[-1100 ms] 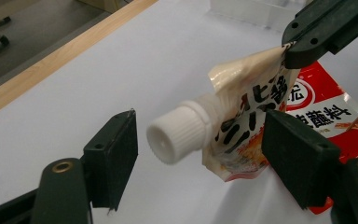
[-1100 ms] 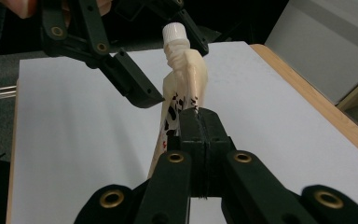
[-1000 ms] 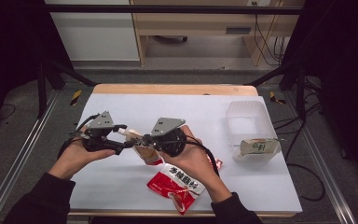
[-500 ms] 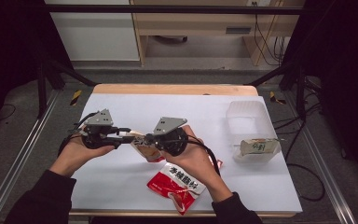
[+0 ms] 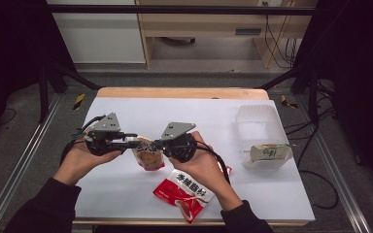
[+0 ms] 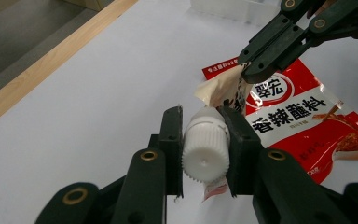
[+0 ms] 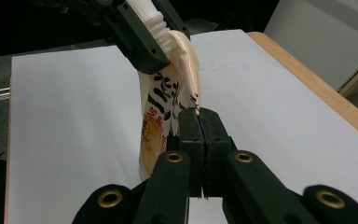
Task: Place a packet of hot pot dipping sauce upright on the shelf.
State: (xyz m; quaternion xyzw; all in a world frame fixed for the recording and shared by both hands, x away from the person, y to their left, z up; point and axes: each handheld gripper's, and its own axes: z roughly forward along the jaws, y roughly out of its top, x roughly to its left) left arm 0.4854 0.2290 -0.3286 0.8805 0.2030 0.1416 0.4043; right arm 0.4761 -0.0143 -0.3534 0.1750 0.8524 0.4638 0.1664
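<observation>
Centrally, above the white bench [image 5: 126,194]: spouted pouch [image 5: 148,156], cream with dark brush lettering, held in the air between the two tools. Left gripper [image 6: 204,154] at 9 o'clock of the pouch, jaws just drawn inward and now clamped on the white ribbed cap [image 6: 205,150], one pad on each flank of it. Right gripper [image 7: 198,122] at 3 o'clock of the pouch, jaws pressed together on the pouch's upper edge. Long axis of cap and spout level, running straight along the left jaws toward that gripper's camera, so an unscrewing twist judged to fall to the left hand, with the right as anchor. Pouch body hanging down toward 6 o'clock below the spout. Lettering on the pouch not legible. Flat on the bench at 5 o'clock: red sachet [image 5: 183,193], printed 翠宏 in a white roundel and 香辣蘸料 in large white characters. At 3 o'clock, well apart: clear tub [image 5: 255,116] and a green-and-white packet [image 5: 267,153], print too small to read.
</observation>
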